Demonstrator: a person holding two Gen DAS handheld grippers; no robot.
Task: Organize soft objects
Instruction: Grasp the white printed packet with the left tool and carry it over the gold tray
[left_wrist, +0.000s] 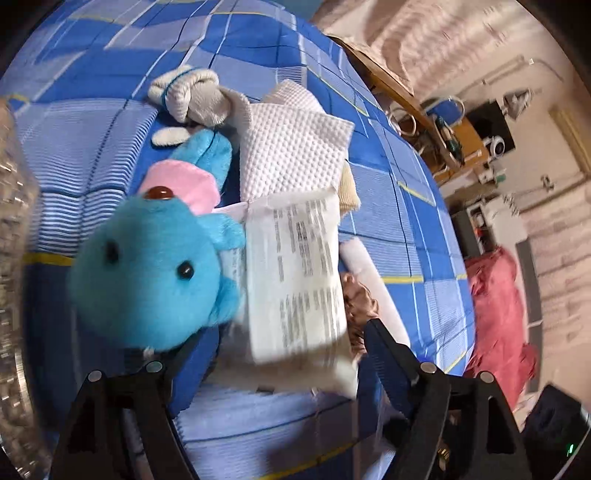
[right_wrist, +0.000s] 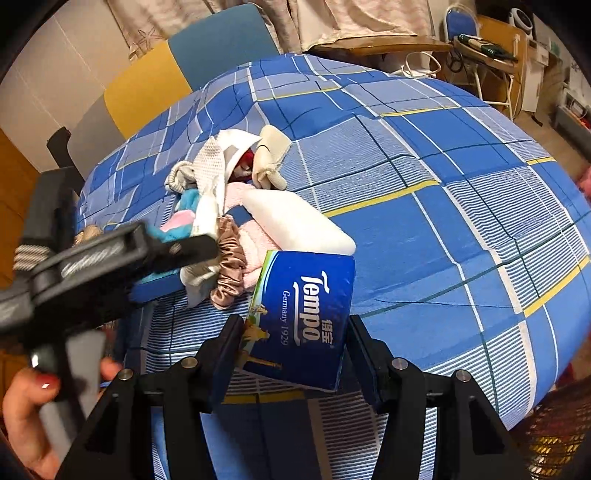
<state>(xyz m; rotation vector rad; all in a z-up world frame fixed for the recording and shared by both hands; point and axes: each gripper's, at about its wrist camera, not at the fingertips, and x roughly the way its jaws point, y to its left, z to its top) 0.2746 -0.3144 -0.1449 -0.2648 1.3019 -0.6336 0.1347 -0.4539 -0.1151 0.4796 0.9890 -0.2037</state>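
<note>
Readable text is on the blue tissue pack (right_wrist: 299, 321) in the right wrist view: "Tempo" in white script, "Germany 1929" in small print beside it, plus two white Chinese characters after the brand name. The white plastic packet (left_wrist: 295, 280) in the left wrist view carries blocks of grey print, too blurred to read. Black left gripper (right_wrist: 199, 247) body has lettering, illegible.

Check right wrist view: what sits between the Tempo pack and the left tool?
A brown satin scrunchie on pink cloth lies between the Tempo tissue pack, clamped in the right tool, and the left tool. Right wrist view only.
</note>
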